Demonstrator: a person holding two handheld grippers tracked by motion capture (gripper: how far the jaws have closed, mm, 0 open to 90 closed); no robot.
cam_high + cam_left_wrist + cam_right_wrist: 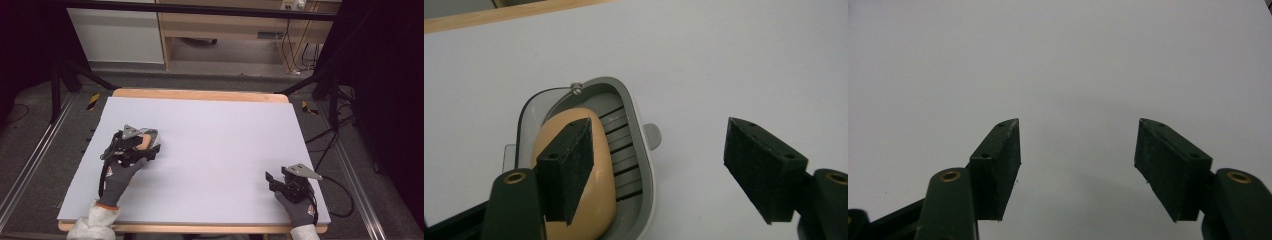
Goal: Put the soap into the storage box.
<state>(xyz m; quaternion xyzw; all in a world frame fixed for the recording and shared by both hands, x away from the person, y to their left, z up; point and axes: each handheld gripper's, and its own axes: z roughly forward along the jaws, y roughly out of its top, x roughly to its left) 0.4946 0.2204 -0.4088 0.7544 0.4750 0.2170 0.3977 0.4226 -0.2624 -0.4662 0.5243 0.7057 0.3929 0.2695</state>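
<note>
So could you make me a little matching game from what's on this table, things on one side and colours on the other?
Things:
1. soap bar
2. soap dish
3. table cover
4. left gripper fingers

Colours:
A. pale lilac-grey
B. black
C. yellowish tan
D. grey

Pairs: 1-C, 2-D, 3-A, 4-B
</note>
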